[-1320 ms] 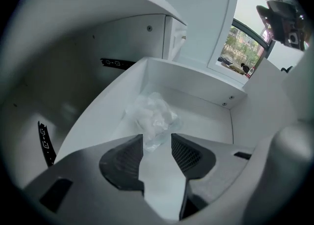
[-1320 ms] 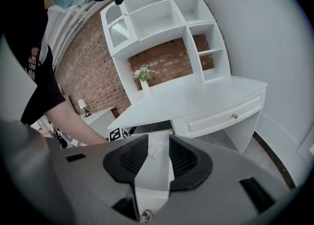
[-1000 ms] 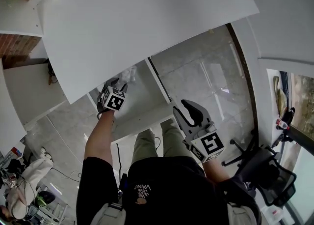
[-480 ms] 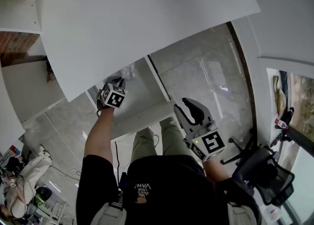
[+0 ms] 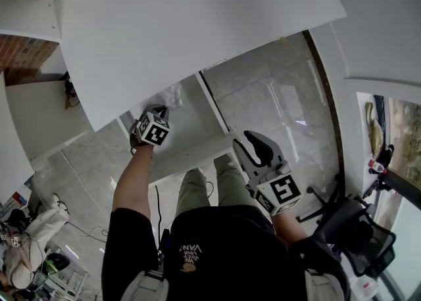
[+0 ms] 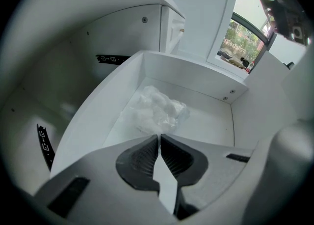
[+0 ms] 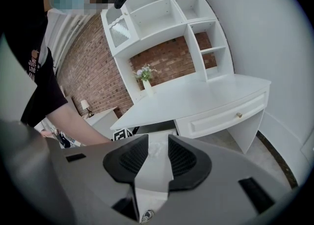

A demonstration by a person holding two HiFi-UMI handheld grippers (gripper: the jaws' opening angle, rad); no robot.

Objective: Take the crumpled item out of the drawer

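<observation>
Inside the open drawer (image 6: 194, 71) under the white worktop (image 5: 184, 30), the left hand-held gripper (image 6: 159, 136) is closing its jaws to a narrow slit on the near edge of the crumpled item (image 6: 158, 111), which is lying on the drawer floor. Outside the drawer, to its right, the right hand-held gripper (image 7: 157, 145) is waiting with jaws apart and empty, likely keeping clear for the lift.

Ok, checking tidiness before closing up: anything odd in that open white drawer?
Yes: a crumpled white plastic-looking wad lies loose on the floor of the white drawer, like litter; nothing else stands out.
</observation>
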